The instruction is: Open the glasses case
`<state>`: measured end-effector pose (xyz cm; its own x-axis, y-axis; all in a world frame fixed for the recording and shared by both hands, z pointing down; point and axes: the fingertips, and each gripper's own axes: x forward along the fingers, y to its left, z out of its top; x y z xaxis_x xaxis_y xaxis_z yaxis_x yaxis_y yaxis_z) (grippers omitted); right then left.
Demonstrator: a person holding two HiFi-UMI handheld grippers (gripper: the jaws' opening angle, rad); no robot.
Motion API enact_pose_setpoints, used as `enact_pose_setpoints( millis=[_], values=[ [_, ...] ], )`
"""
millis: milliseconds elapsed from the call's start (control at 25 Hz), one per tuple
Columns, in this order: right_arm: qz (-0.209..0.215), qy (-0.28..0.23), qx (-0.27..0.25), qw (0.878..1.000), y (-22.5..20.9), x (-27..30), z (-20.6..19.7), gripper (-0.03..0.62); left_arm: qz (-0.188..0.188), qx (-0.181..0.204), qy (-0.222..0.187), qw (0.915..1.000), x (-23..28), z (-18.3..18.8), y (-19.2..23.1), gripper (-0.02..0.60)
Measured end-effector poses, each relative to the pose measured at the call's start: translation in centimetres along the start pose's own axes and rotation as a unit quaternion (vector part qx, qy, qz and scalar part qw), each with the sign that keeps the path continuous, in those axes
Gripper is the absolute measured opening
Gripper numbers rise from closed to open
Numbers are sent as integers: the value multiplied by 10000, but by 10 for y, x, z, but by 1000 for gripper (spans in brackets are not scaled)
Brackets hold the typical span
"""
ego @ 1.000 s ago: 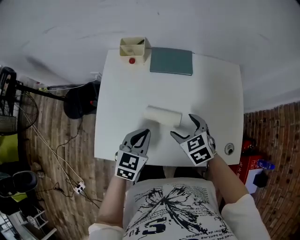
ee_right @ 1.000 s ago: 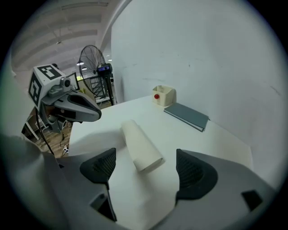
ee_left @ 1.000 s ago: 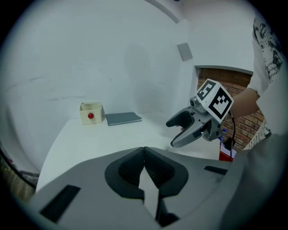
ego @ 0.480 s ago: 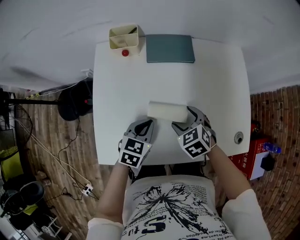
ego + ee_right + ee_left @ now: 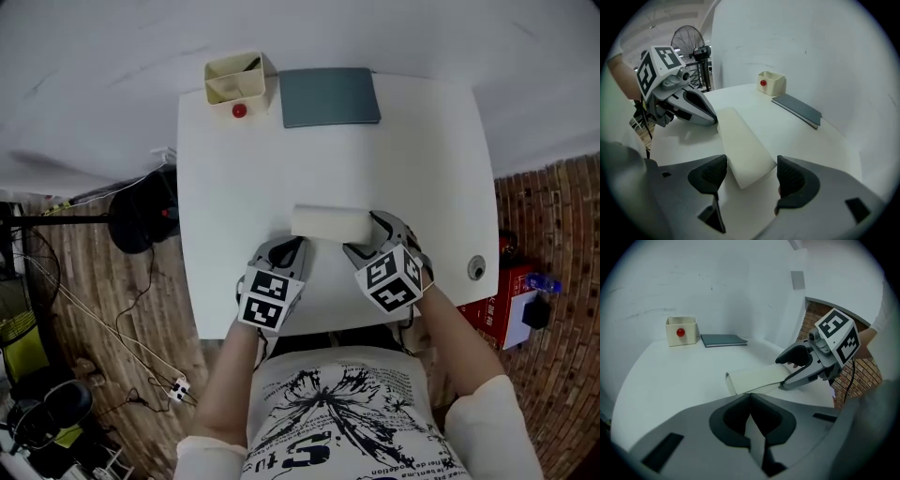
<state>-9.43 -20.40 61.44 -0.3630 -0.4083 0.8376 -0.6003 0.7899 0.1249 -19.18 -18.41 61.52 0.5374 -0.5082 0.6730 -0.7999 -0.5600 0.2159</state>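
Here, my right tool (image 5: pixel 750 172) is closing around the end of the glasses case (image 5: pixel 328 223), not yet pressing it. My left tool (image 5: pixel 750 401) is hovering clenched and empty just beside it.

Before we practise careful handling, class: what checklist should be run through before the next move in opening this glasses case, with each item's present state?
1. Glasses case lying closed on the table: ok.
2. Case end between the right gripper jaws: ok, the jaws are closing.
3. Right pads pressing the case: not ok, gaps on both sides.
4. Left gripper steadying the case: cannot tell; jaws shut, tip beside its other end.
5. Notebook and box out of the way: ok.
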Motion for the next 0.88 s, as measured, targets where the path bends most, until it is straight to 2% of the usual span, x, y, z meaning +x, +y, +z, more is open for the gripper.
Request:
enact_pose_setpoints(
  millis=[280, 520, 640, 720, 760, 880],
  values=[
    [354, 135, 185, 9991, -4, 5, -1, 347, -141, -129, 70, 9998, 6, -4, 2, 14],
    [550, 245, 343, 9976, -9, 7, -3, 340, -151, -85, 90, 9998, 15, -9, 1, 14],
    [482, 108, 344, 9982, -16, 1, 5, 284, -220, -142, 127, 9996, 18, -10, 0, 14],
    [324, -4, 352, 9989, -24, -2, 12, 188, -245, -173, 138, 9995, 20, -11, 0, 14],
    [229, -36, 337, 9992, -29, -2, 15, 159, -249, -185, 141, 9994, 21, -11, 0, 14],
    [20, -99, 313, 9995, -41, 2, 17, 123, -264, -201, 146, 9993, 22, -12, -1, 14]
  ],
)
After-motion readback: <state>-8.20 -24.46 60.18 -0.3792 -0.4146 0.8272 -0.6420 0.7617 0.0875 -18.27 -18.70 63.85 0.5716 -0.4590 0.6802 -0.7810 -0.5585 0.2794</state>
